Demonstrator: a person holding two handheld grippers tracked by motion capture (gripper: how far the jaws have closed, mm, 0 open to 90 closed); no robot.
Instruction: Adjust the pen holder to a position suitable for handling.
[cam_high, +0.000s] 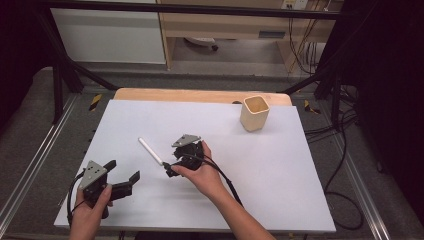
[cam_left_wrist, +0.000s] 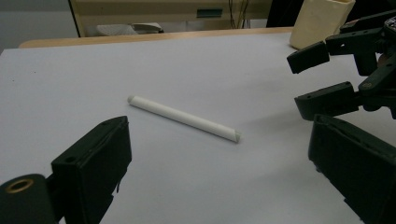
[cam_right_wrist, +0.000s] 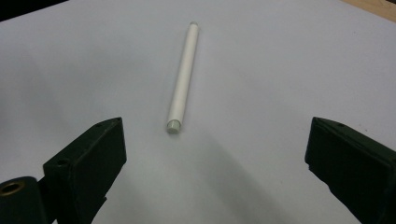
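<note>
- White stick (cam_high: 150, 151) lies flat on the worktop (cam_high: 280, 170), untouched.
- Right gripper (cam_high: 167, 169), jaws spread, lines up at its near end: approach step.
- Next, likely: straddle it, then close.
- Left gripper (cam_high: 124, 176) waits, spread.

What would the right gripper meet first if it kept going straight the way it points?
Most likely the white stick: the right gripper, jaws open, points along it, near end just ahead between them. Depth is hard to judge.
</note>
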